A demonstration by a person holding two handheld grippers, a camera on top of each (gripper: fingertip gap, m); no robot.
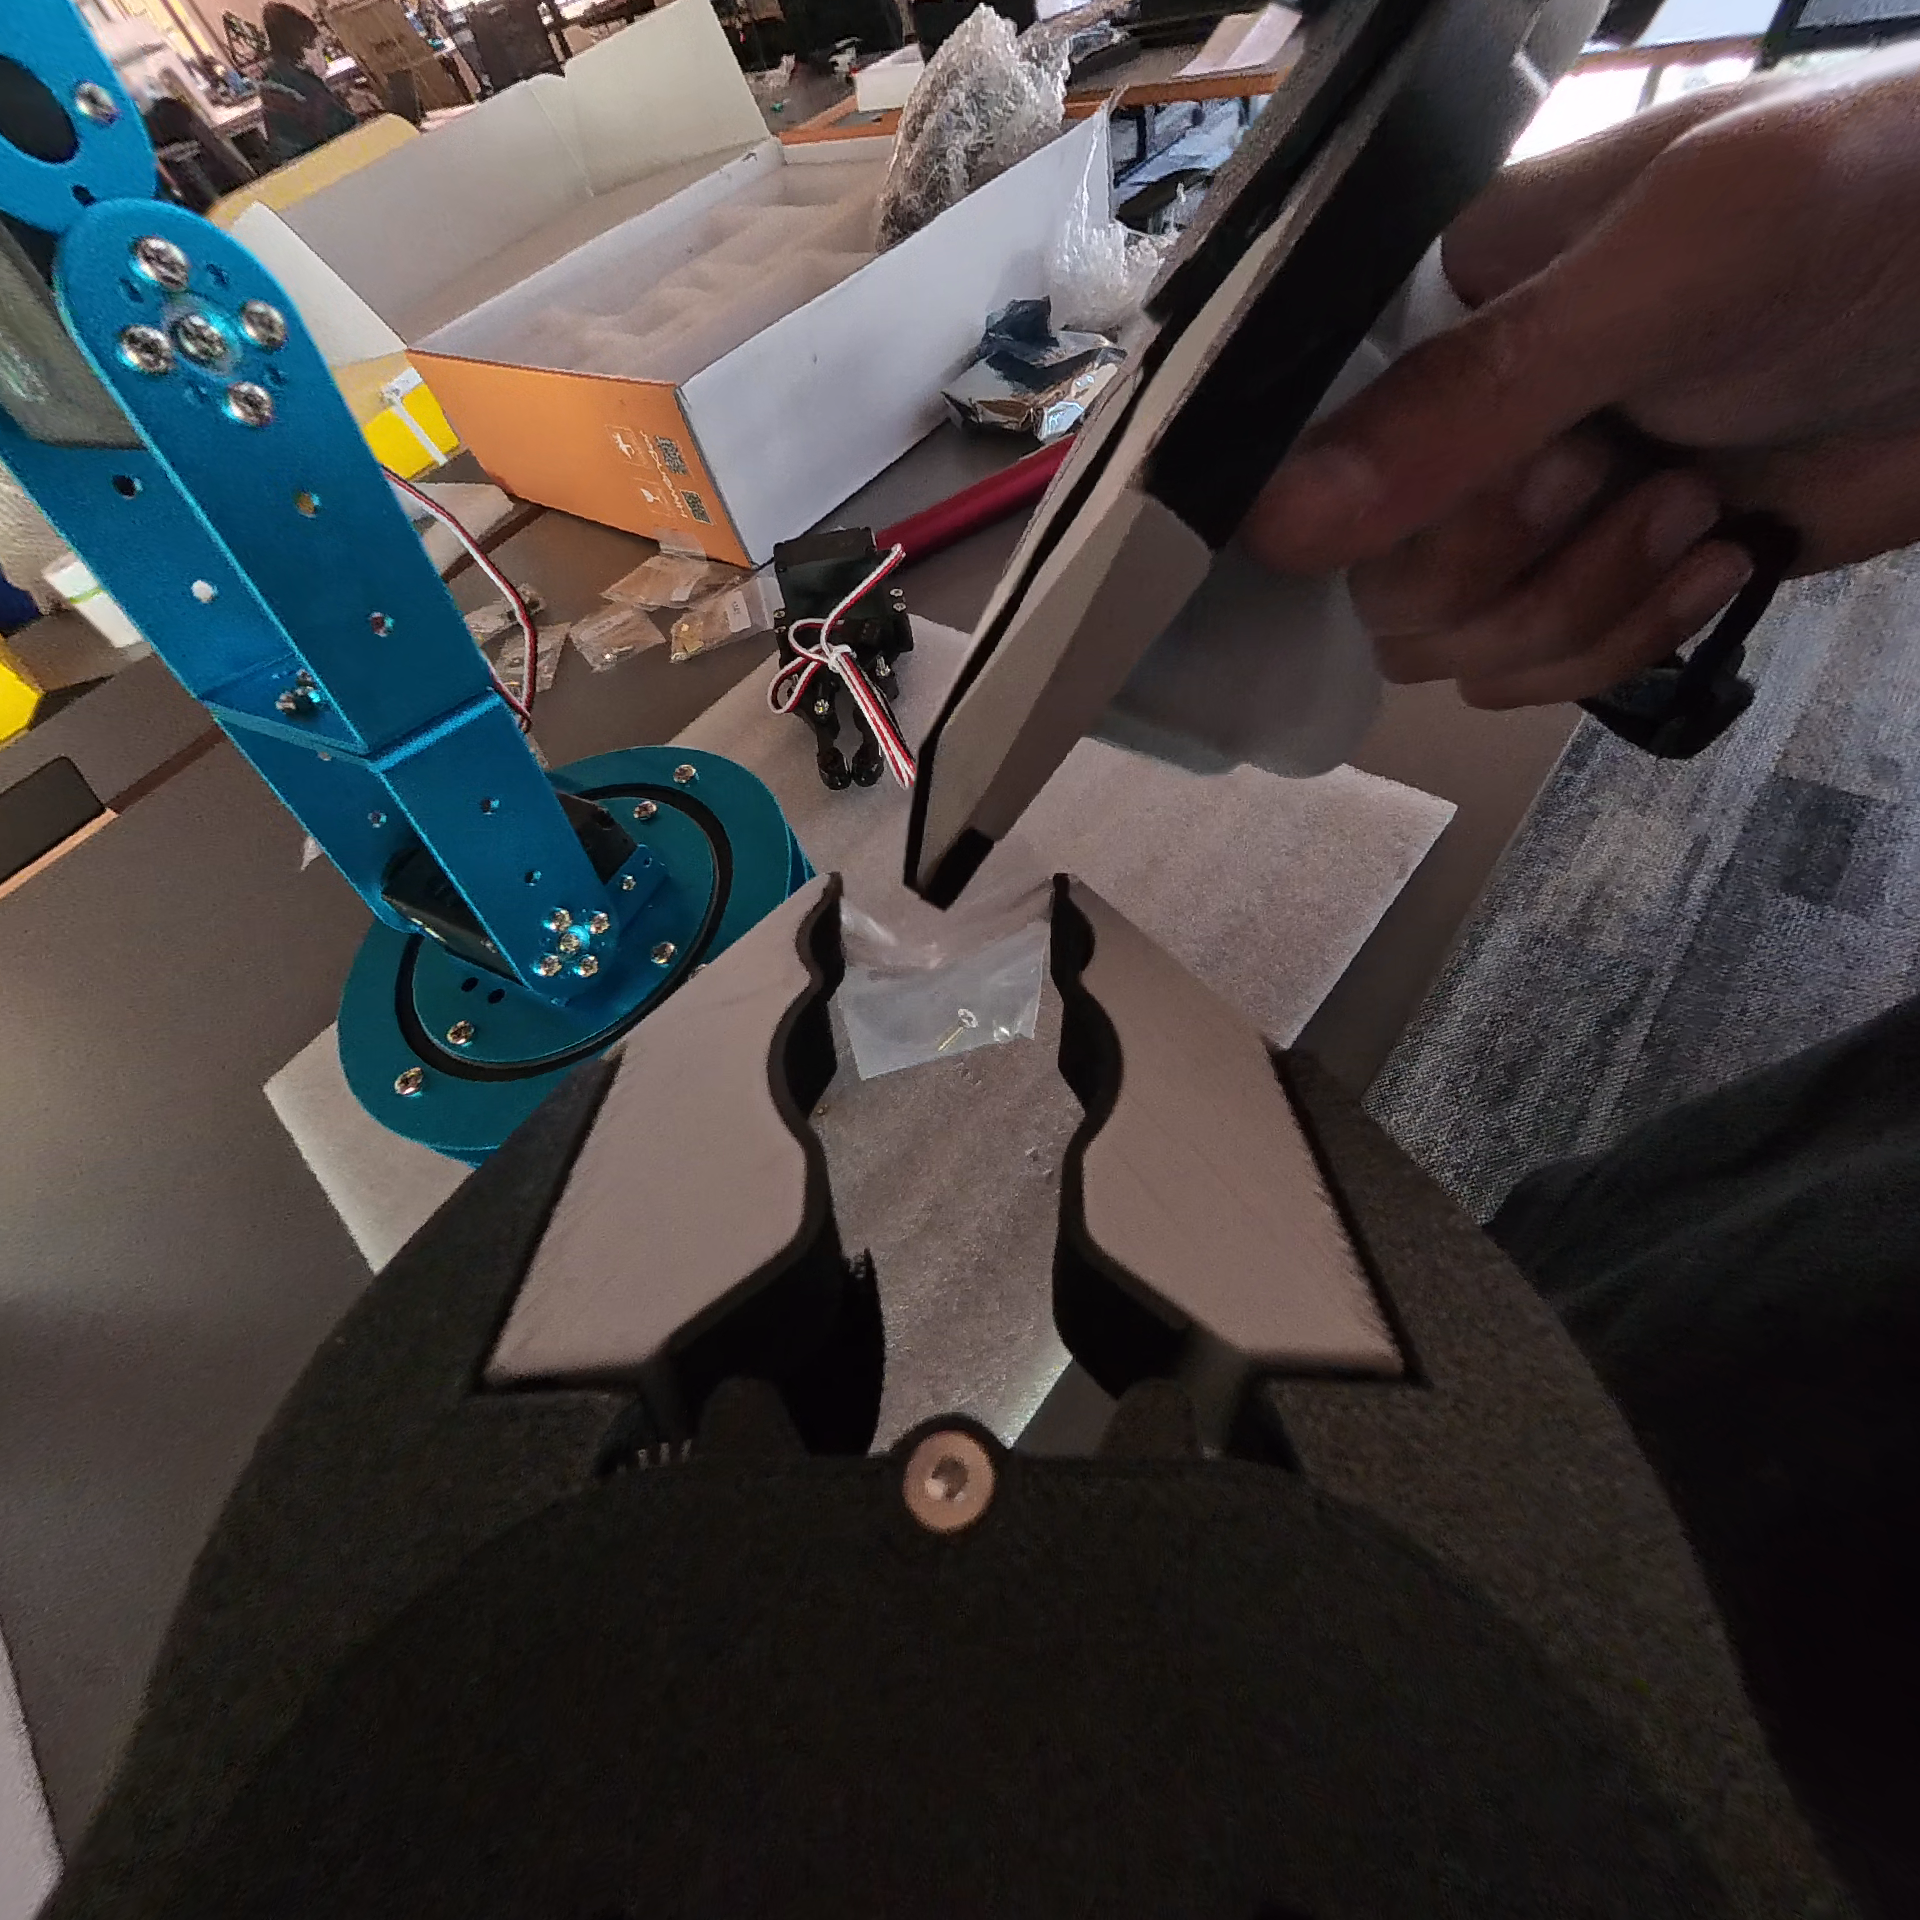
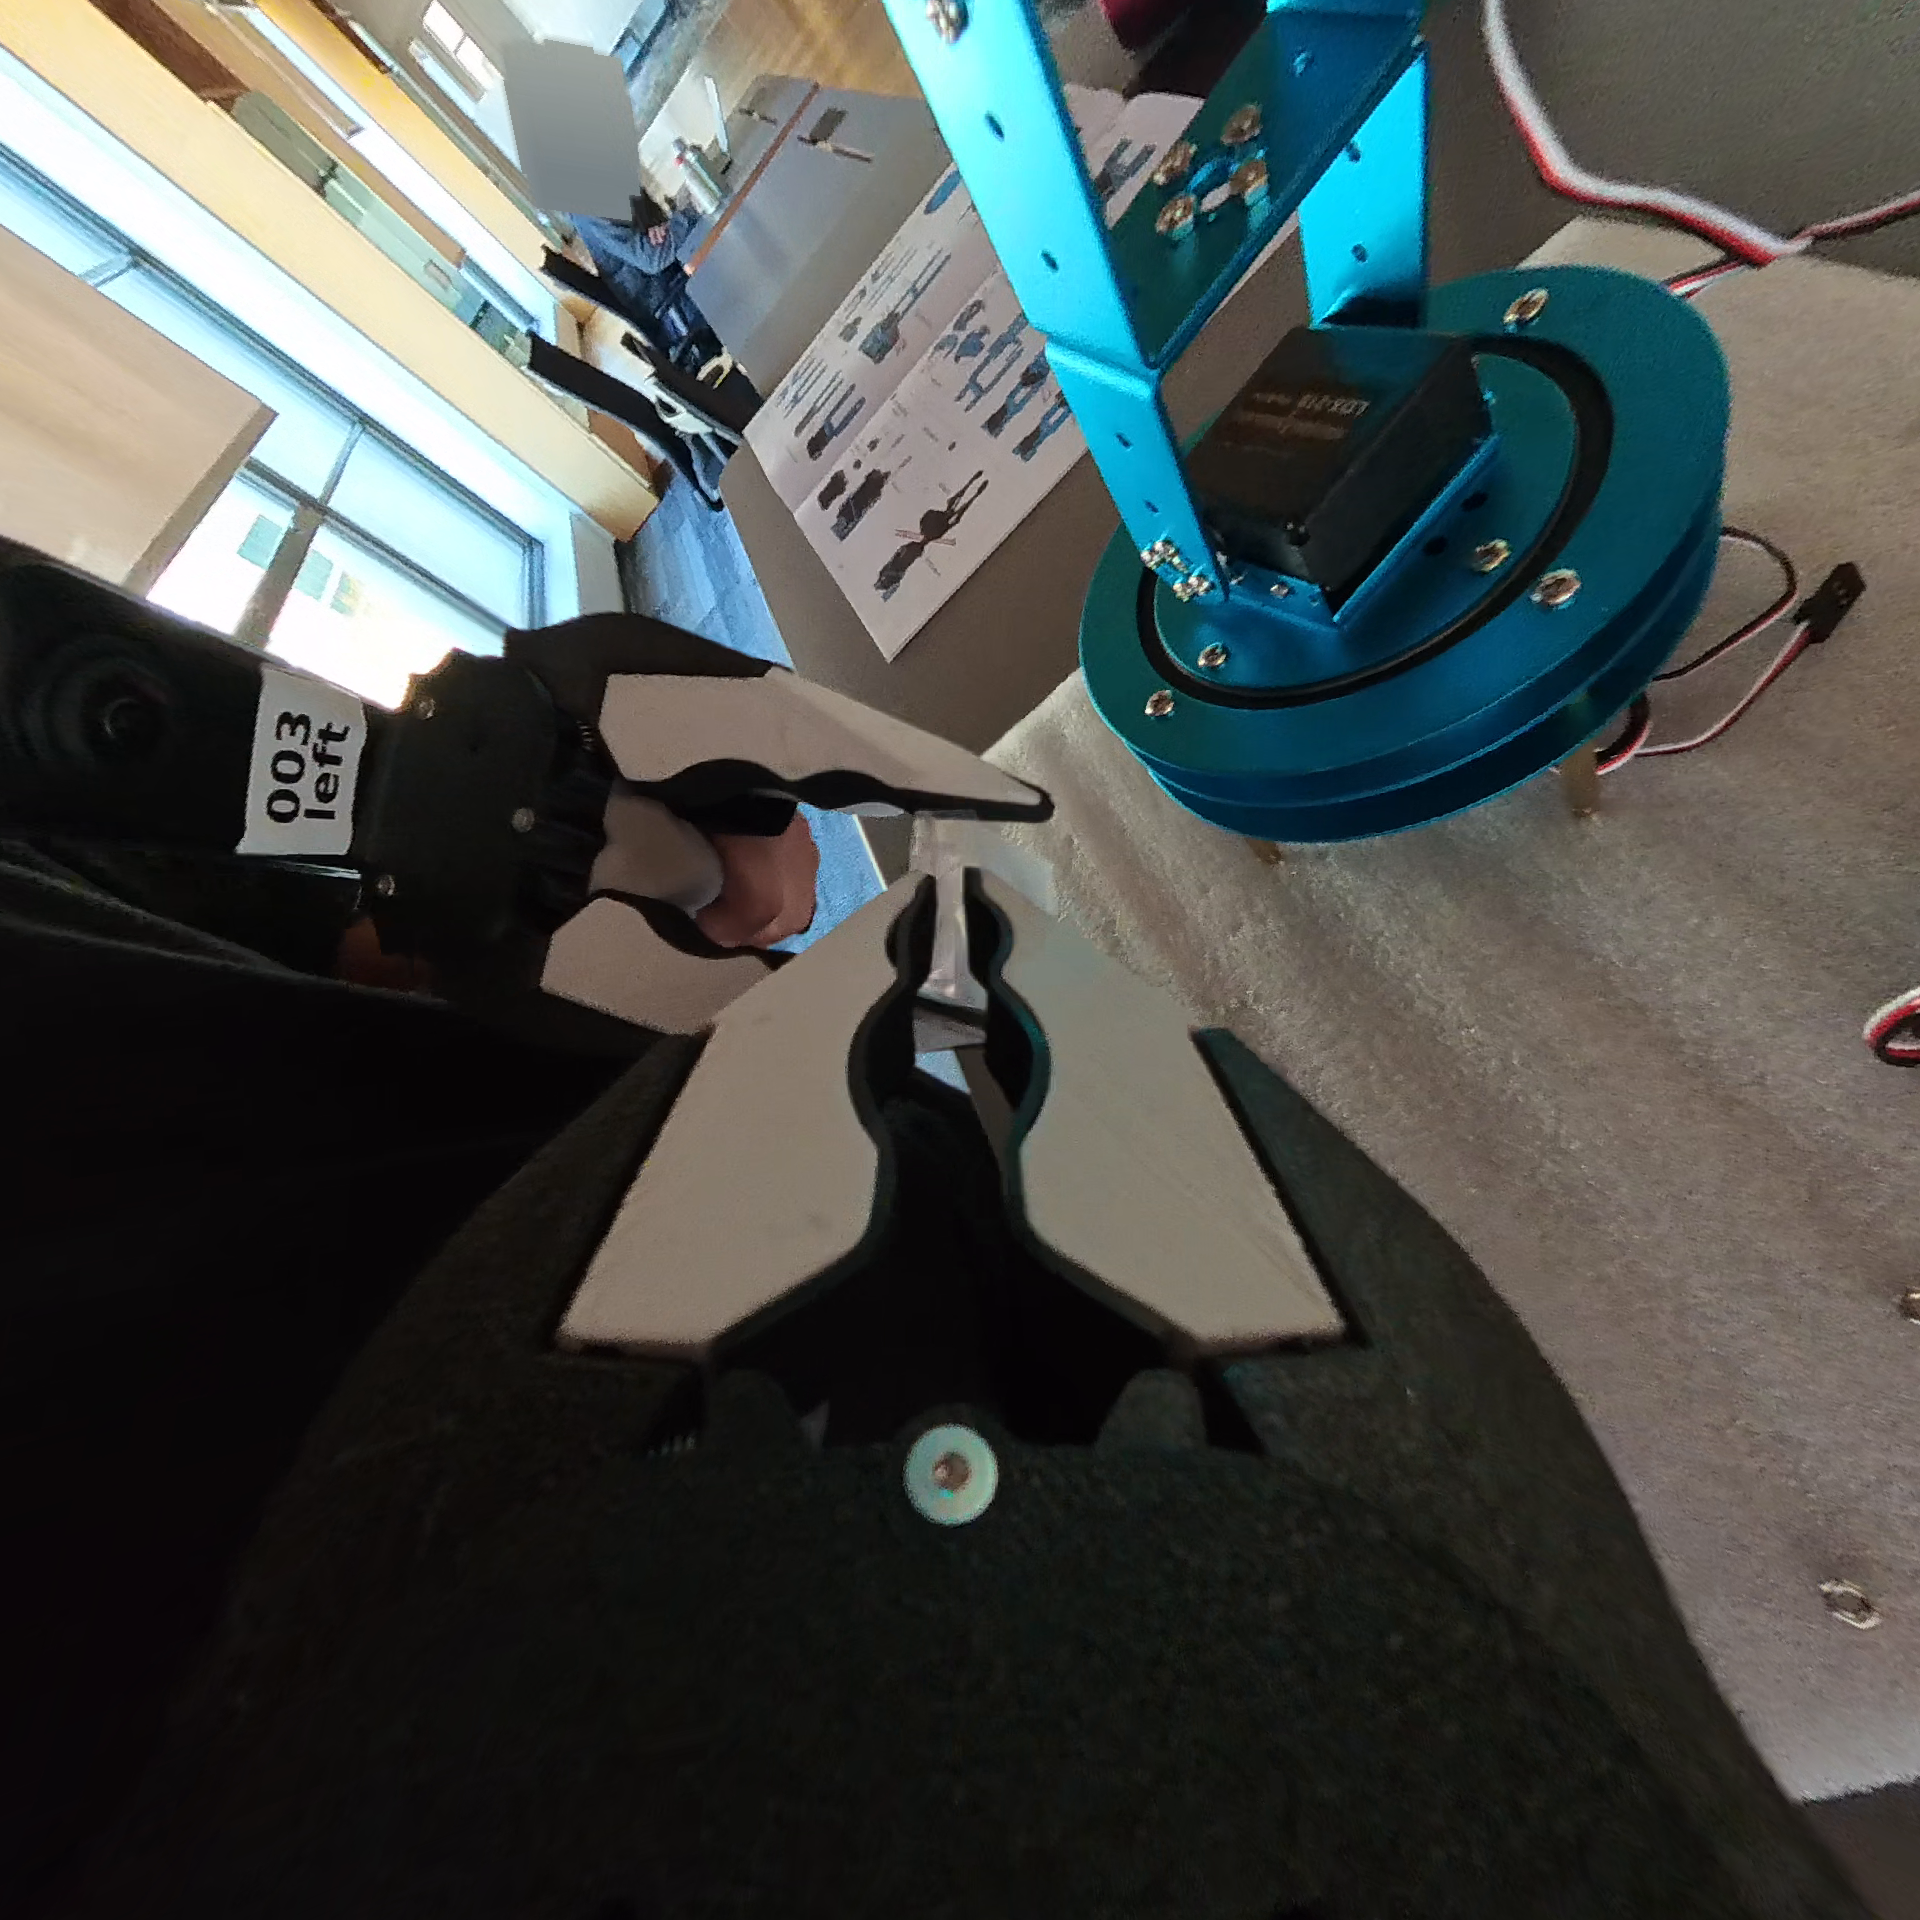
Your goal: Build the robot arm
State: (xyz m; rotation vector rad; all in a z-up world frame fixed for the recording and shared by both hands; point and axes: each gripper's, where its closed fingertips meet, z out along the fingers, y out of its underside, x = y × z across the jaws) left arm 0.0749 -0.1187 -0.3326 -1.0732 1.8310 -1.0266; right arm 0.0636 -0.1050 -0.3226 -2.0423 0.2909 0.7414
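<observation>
A small clear plastic bag (image 1: 935, 1008) with a few small screws in it hangs over a white foam sheet (image 1: 1247, 883). My right gripper (image 2: 943, 883) is shut on the bag's top edge (image 2: 945, 935); in the left wrist view it reaches in from the upper right (image 1: 930, 883), held by a hand (image 1: 1621, 436). My left gripper (image 1: 945, 883) is open, and the bag hangs between its two fingers. One of its fingers (image 2: 831, 758) shows in the right wrist view, just above the bag.
A blue metal robot arm (image 1: 312, 582) on a round blue base (image 2: 1455, 644) stands on the foam just left of the grippers. A black claw part with red-white wire (image 1: 842, 665), small parts bags (image 1: 665, 613), an orange-white box (image 1: 727, 343) and an instruction sheet (image 2: 914, 416) lie around. Less than 4 cm separates the two grippers' tips.
</observation>
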